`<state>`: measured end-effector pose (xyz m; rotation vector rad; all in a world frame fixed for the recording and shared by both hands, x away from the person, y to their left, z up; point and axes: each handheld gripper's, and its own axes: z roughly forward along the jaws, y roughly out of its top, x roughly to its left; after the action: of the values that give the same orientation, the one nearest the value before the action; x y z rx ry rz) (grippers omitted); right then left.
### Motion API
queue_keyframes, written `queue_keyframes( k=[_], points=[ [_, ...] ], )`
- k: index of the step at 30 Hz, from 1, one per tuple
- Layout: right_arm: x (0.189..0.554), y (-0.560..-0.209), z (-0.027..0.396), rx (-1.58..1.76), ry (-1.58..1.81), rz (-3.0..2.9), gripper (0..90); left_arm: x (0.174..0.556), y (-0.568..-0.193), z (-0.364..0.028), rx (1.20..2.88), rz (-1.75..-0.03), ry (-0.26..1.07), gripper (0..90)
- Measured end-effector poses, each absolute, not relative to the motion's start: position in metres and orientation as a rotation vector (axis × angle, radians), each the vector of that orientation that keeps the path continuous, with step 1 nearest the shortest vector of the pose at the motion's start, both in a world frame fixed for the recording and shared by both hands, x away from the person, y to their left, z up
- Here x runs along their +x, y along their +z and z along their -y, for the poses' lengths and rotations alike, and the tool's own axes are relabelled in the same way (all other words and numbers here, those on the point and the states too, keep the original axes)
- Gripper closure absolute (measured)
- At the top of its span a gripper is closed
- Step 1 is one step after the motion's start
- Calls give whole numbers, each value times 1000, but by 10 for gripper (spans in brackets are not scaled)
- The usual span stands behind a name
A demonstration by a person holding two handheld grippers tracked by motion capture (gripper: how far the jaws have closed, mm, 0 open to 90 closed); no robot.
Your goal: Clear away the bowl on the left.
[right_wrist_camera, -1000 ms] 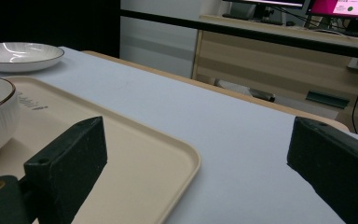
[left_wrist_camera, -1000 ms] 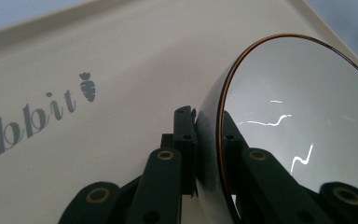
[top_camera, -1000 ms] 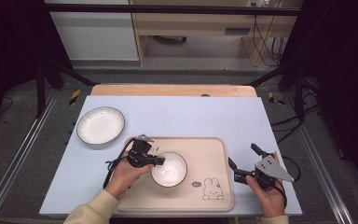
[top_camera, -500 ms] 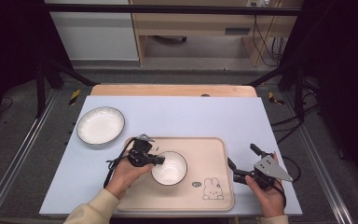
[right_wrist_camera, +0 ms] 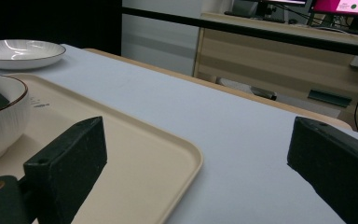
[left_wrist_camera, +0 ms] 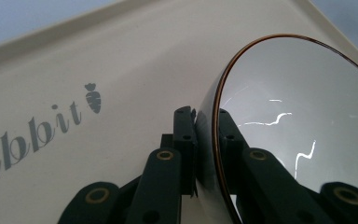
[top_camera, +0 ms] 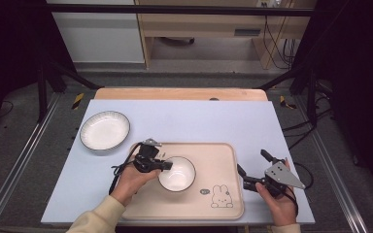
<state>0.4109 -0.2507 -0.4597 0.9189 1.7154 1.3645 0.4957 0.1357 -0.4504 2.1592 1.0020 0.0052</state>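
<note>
Cream plastic, rectangular and round-cornered, the serving tray [top_camera: 223, 160] with its printed rabbit drawing sits at lower centre of the high view on a pale blue mat [top_camera: 199, 121] that covers the wooden table [top_camera: 175, 93]. On the tray's left half I see a small white ribbed ceramic bowl with a thin brown rim [top_camera: 177, 174]. My left gripper [top_camera: 161, 165] reaches in from the left of that bowl, and in the left gripper view its two black jaws are clamped on the bowl's wall, one jaw outside and one inside, pinching just below the brown rim [left_wrist_camera: 279, 102]. In that same view the bowl fills the right of the frame, with grey lettering and a small carrot mark [left_wrist_camera: 92, 98] printed on the tray [left_wrist_camera: 135, 56] at left.

My right gripper [top_camera: 255, 170] rests at the lower right of the high view, just beside the tray's right edge, over the mat. In the right gripper view its jaws stand wide apart with nothing between them; the tray's corner [right_wrist_camera: 168, 158] lies between them.

At upper left on the mat, well apart from the tray, I see a wide shallow white plate with a dark rim [top_camera: 105, 131]
</note>
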Motion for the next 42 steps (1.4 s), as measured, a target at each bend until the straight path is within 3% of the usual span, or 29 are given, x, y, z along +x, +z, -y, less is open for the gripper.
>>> queue_keyframes(
  k=[7, 20, 29, 42],
  points=[
    [411, -460, 250, 917, 1363, -1719, 46, 495, -450, -135, 2183, -935, 64, 805],
    [412, -460, 250, 914, 1361, -1724, 45, 486, -442, -136, 2138, -850, 212, 397],
    [411, -461, 250, 919, 1360, -1723, 44, 477, -433, -141, 2080, -761, 261, 169],
    [411, -461, 251, 923, 1356, -1714, 43, 468, -421, -158, 2000, -702, 322, 87]
  ],
)
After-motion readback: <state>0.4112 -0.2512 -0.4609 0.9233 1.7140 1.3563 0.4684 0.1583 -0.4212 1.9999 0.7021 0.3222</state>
